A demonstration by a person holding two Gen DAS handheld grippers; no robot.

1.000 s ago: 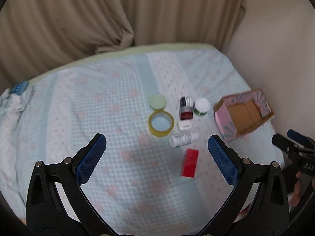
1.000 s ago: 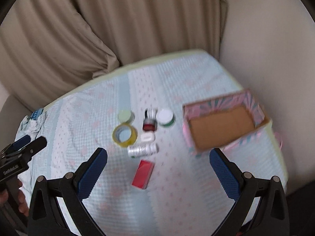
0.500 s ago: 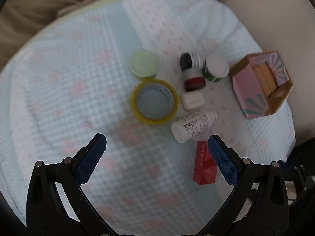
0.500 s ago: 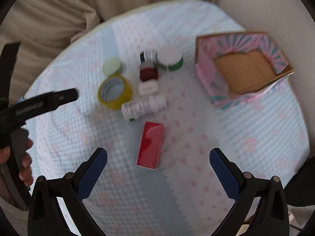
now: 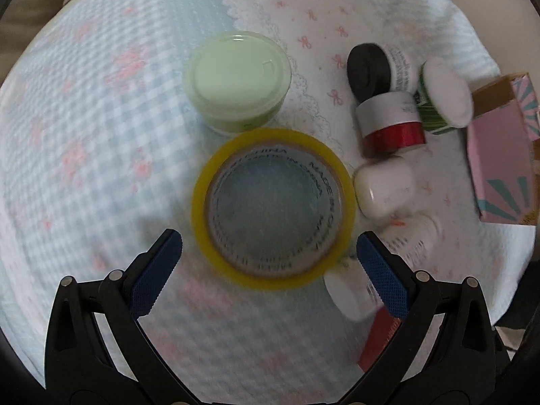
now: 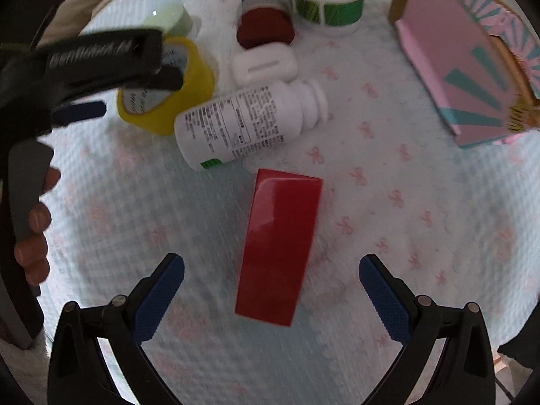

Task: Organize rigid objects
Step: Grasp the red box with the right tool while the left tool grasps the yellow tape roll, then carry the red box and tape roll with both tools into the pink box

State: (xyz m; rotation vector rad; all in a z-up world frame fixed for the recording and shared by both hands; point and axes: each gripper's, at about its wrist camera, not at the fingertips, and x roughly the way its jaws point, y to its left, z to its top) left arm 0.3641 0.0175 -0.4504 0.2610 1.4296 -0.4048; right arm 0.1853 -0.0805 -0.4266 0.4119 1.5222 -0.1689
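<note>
- Over the bed, both tools had dropped close within 1 s: left gripper (image 5: 268, 244) wide open above yellow tape roll (image 5: 273, 207).
- Right gripper (image 6: 271, 270) spread, empty, straddling red box (image 6: 278, 249); 2 pickups looked next.

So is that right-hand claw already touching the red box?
Apart. In the right wrist view, the right gripper is open: the red box lies between its blue fingertips, with pale cloth visible on both sides.
</note>
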